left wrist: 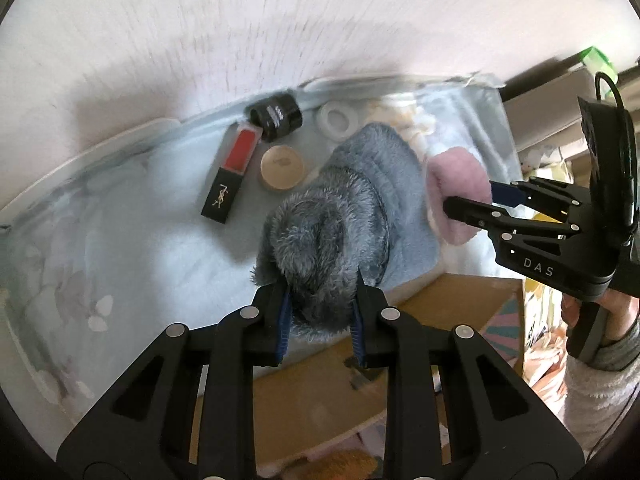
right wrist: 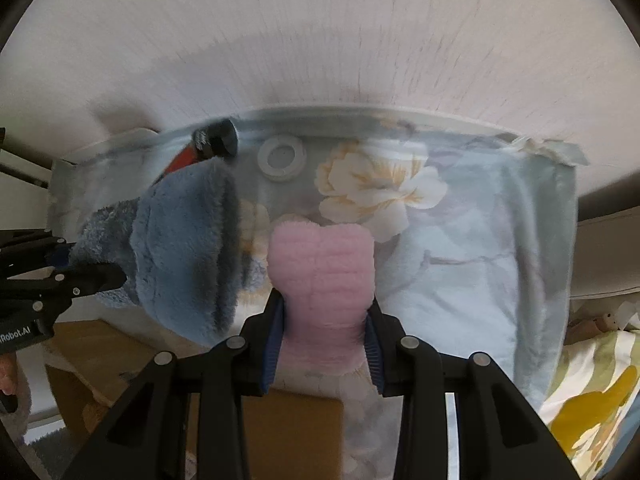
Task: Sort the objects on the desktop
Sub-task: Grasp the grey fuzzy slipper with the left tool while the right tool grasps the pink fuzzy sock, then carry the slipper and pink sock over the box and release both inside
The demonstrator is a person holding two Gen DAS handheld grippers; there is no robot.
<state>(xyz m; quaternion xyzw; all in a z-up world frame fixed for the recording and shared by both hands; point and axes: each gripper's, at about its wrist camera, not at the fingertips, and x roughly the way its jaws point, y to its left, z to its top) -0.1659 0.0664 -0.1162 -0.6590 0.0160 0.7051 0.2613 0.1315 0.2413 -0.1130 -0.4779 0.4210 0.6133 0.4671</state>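
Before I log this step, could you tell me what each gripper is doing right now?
Left gripper: closed on the blue fuzzy sock.
Right gripper: closed on the pink fuzzy sock.

A pale blue floral plush cloth [right wrist: 460, 264] covers the surface against a pinkish wall. On it lie a black lipstick box with a red window [left wrist: 231, 170], a black round jar [left wrist: 275, 115], a white ring [left wrist: 338, 120] and a round tan wooden lid [left wrist: 282, 167].
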